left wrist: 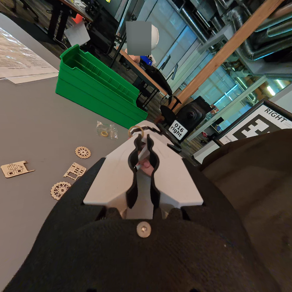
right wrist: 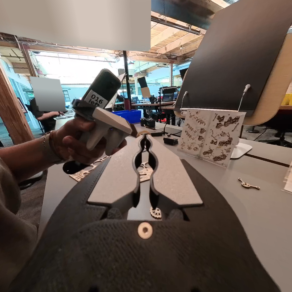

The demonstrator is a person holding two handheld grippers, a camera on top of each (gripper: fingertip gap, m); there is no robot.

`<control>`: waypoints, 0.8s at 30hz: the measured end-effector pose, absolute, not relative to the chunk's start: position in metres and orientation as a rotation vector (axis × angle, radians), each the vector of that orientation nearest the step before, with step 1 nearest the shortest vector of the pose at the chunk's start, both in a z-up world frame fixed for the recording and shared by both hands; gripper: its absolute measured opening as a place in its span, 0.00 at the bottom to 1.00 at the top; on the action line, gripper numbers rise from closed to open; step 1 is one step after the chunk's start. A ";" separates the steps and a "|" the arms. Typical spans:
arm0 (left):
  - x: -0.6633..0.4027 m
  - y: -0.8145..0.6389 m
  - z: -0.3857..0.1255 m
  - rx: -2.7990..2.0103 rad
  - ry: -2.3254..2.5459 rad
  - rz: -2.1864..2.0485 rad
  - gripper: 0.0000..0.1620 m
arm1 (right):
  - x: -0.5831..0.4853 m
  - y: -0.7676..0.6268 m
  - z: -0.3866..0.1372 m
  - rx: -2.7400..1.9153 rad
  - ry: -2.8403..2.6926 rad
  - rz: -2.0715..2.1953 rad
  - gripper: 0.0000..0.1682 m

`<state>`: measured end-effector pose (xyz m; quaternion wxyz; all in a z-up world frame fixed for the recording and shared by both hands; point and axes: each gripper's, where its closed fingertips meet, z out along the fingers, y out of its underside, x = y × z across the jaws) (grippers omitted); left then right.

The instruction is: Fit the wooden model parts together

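Observation:
My left gripper [left wrist: 143,136] and right gripper [right wrist: 144,135] meet tip to tip above the grey table [left wrist: 39,118]. A small tan rubber band [left wrist: 135,130] sits at both tips; it also shows in the right wrist view [right wrist: 142,132]. Both pairs of jaws are pressed almost together on it. Loose wooden parts lie on the table below: two spoked wheels [left wrist: 83,152] [left wrist: 60,190] and two flat cut plates [left wrist: 16,169] [left wrist: 75,171]. Through the right gripper's fingers I see another plate [right wrist: 145,171] and a gear [right wrist: 155,213]. A hand [right wrist: 75,142] holds the left gripper.
Stacked green bins [left wrist: 98,90] stand at the table's far edge, with a clear bag holding a ring [left wrist: 107,132] in front. Printed sheets [left wrist: 20,60] lie at far left. An upright instruction sheet [right wrist: 210,135] and a small wooden crank piece [right wrist: 248,185] are to the right. Only a small space, under 4 cm, lies between the two pairs of fingers. The gear [right wrist: 155,213] is about equally far from each gripper, around 15 cm.

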<state>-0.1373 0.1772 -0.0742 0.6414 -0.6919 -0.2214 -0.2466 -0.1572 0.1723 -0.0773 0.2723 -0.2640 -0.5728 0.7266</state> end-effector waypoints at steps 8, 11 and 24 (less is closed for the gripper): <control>-0.137 0.174 -0.073 -1.576 -0.499 -0.575 0.08 | -0.153 0.170 -0.074 -0.715 -1.527 2.076 0.00; -0.138 0.174 -0.074 -1.573 -0.503 -0.586 0.07 | -0.152 0.170 -0.074 -0.709 -1.536 2.082 0.00; -0.130 0.170 -0.067 -1.515 -0.453 -0.692 0.02 | -0.143 0.169 -0.065 -0.665 -1.500 2.191 0.00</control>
